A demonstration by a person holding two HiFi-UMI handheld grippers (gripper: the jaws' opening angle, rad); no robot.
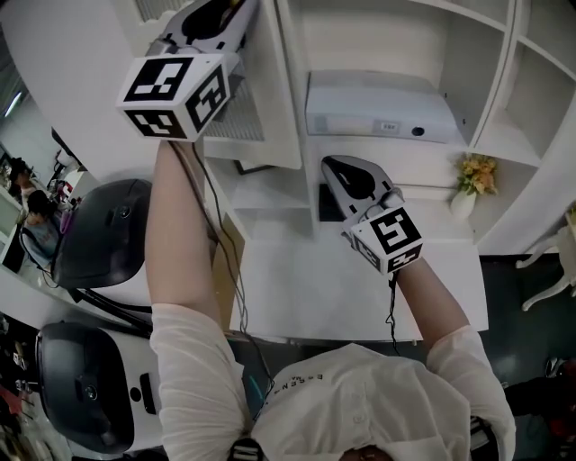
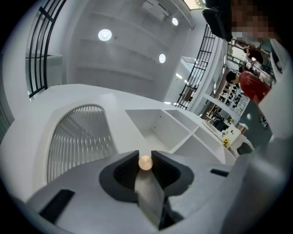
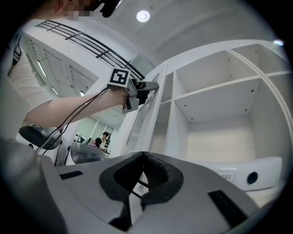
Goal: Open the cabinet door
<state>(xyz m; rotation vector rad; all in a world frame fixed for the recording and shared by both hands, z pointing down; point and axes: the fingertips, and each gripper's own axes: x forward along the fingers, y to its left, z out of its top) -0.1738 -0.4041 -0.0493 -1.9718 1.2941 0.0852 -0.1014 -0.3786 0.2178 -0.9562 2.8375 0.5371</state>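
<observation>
The white cabinet door [image 1: 261,108], with a ribbed arched pane [image 2: 80,137], stands swung out from the cabinet. My left gripper [image 1: 214,16] is raised at the door's edge. In the left gripper view its jaws [image 2: 145,162] are shut on the small round gold knob [image 2: 145,163]. The right gripper view shows the same grip from the side, with the left gripper [image 3: 145,89] at the edge of the door [image 3: 143,114]. My right gripper [image 1: 349,173] hovers lower over the table, pointing into the cabinet. Its jaws [image 3: 143,153] are shut with nothing between them.
Open white shelves [image 3: 219,105] lie behind the door. A white box-shaped device [image 1: 378,112] sits on a shelf, and a small vase of yellow flowers [image 1: 472,176] stands at the right. The white table [image 1: 360,288] is below. Dark rounded machines [image 1: 99,230] stand at the left.
</observation>
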